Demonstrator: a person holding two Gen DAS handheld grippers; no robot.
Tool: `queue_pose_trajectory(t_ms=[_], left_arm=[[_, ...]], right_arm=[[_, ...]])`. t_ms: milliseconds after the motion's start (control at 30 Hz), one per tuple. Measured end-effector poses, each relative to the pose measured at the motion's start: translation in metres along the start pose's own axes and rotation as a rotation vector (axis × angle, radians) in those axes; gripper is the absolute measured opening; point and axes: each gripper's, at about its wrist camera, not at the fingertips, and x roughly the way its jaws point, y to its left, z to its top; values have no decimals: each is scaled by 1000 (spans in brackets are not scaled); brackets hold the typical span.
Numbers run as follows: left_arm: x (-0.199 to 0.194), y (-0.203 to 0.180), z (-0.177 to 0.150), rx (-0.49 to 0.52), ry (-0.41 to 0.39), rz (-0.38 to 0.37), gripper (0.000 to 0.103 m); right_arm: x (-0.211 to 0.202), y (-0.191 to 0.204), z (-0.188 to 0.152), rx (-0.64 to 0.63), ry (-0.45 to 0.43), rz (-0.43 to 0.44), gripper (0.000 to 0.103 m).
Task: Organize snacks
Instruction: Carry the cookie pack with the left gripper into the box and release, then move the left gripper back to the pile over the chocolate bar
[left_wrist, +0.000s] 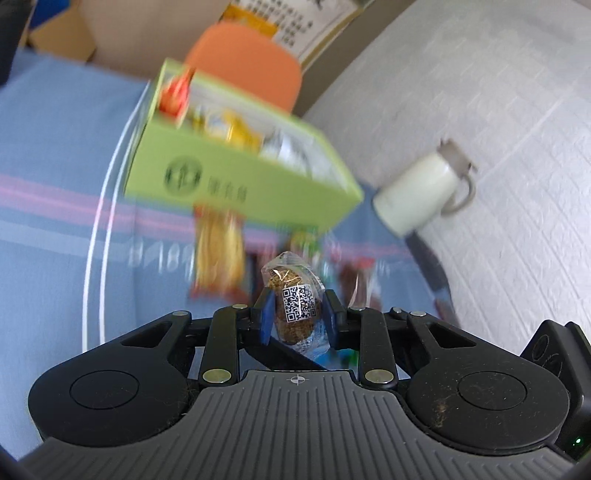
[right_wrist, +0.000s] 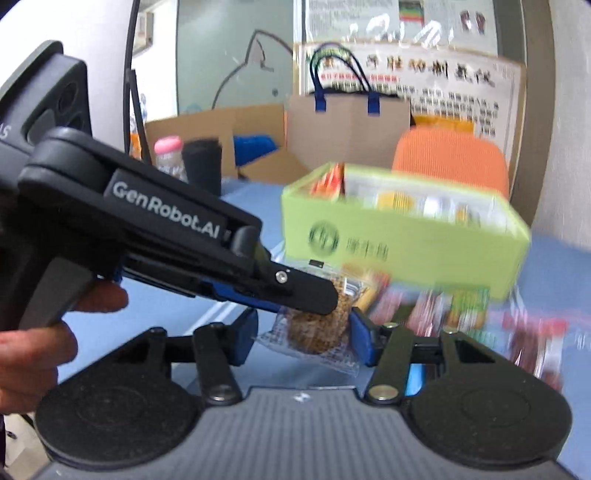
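A small wrapped snack (left_wrist: 295, 306), a brown, crumbly cake in crinkled clear film with a printed code label, is clamped upright between the blue pads of the left gripper (left_wrist: 298, 314). The same snack (right_wrist: 317, 328) is also flanked by the right gripper (right_wrist: 303, 332), whose pads are seen at the film's edges, apparently closed on it. The green cardboard box (left_wrist: 236, 184), open-topped and rectangular, lies just beyond and above the snack, nearer the left gripper; loose packets (left_wrist: 218, 251) are scattered beneath the box.
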Motion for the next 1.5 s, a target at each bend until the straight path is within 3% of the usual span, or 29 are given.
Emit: queue_pose_trajectory(t_ms=[233,433,467,500,533,700,733,800,967,1067,1133,1367,1433,1500], left_arm=[[31,-2,106,31,-103,67,3],[70,23,145,28,-83,165,5],[74,25,146,32,-86,192,11],[75,26,146,42,-97,210,26],[71,28,143,46,-119,223,31],[27,21,116,69,-202,179,43],[20,18,107,79,-211,173,46],[13,15,87,88,-202,165,55],[38,16,40,36,-54,126,46],[58,17,28,-32,43,37,42],[70,10,27,-25,91,-18,41],[108,2,29,-27,204,22,35],[117,3,28,-18,214,66,34],[119,6,23,-27,225,64,32]], right_arm=[[78,-36,82,-82,-50,-15,58],[135,-61,99,-29,12,55,58],[139,-64,100,-15,17,64,59],[136,-68,101,-3,15,70,59],[128,-72,100,4,1,69,61],[55,-81,74,22,-88,-3,84],[41,-82,63,33,-90,-17,93],[22,-80,38,54,-68,-30,94],[10,-64,-13,105,30,-56,94],[13,-50,-24,96,57,-3,94],[13,-46,-26,73,58,-28,94],[34,-50,-27,107,81,38,94],[40,-49,-27,109,92,48,94],[41,-49,-29,108,95,53,94]])
